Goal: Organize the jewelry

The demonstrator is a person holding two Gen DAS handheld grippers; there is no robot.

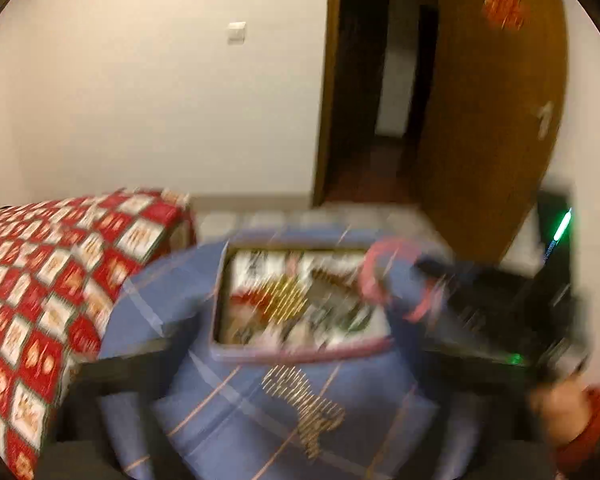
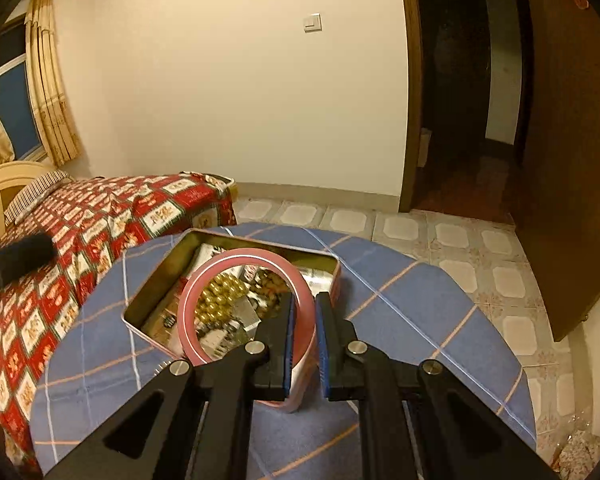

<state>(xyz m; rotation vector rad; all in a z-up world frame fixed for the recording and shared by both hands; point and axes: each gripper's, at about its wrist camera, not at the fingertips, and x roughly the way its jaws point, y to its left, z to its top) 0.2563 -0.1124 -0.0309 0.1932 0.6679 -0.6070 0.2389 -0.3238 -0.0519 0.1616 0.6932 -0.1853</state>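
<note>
Blue checked cloth [image 2: 400, 300] covers the table, tin [image 2: 152, 284] near its far edge. Right gripper [image 2: 303, 344] pinches the stiff, smooth pink bangle [image 2: 306, 320] by its rim; left gripper [image 1: 296, 412] spread, empty.

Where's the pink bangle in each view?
Left wrist: bangle right of centre, blurred, over the tin's right end, held by the right tool.
Right wrist: bangle centre, upright between the tool's pads, in front of the tin.
Shared landmark: the wall switch.
</note>
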